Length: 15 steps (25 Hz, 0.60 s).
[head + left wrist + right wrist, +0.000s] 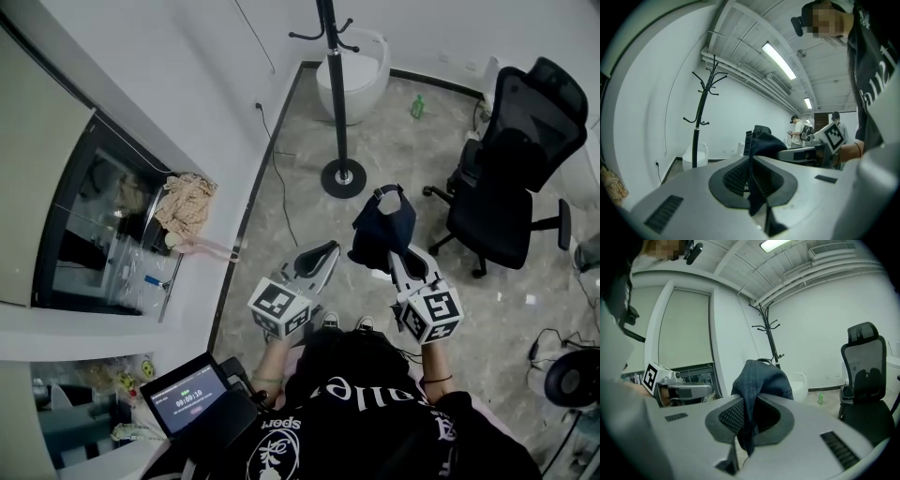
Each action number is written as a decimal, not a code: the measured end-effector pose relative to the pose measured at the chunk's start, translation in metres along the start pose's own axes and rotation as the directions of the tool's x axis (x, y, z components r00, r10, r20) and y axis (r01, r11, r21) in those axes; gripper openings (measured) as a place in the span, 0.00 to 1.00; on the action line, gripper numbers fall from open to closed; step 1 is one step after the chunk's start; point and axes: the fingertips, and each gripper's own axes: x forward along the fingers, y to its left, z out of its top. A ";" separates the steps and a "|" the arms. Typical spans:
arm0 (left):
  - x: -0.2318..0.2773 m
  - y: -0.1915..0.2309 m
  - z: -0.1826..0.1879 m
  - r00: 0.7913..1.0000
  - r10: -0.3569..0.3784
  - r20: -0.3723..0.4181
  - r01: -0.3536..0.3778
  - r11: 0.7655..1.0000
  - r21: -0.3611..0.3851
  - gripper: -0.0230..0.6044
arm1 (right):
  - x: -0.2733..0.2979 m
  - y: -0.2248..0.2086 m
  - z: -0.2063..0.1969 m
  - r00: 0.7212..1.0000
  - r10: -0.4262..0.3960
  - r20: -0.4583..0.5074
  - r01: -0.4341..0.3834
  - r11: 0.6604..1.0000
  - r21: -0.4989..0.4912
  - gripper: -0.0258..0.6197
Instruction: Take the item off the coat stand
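The person's black top with white lettering (366, 412) fills the bottom of the head view, and both grippers reach out from it over the grey stone floor (412, 150). The right gripper (398, 261) is clamped on the item (382, 230), a dark navy, denim-like cloth piece. It bunches up over the jaws in soft folds, with a strap loop standing at its top and a thin tail of cloth hanging below the pads. The item is clear of the coat stand (334, 94), held well apart from it, short of the round base. The left gripper (323, 251) sits just beside the item with its jaws drawn together. Only a thin dark strip shows between its pads, and I cannot tell what that strip is.
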 end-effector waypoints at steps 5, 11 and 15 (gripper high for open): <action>0.001 0.000 0.002 1.000 -0.014 0.008 0.014 1.000 -0.001 0.05 | -0.001 0.001 0.000 1.000 -0.011 0.001 0.011 1.000 -0.002 0.10; 0.009 -0.006 0.008 0.999 -0.033 -0.004 0.033 0.999 0.026 0.05 | -0.007 -0.004 0.006 1.000 -0.027 0.013 0.027 1.000 0.004 0.10; 0.016 -0.010 0.012 0.998 -0.057 -0.001 0.057 0.998 0.018 0.05 | -0.011 -0.008 0.008 0.999 -0.040 0.013 0.040 0.999 0.007 0.10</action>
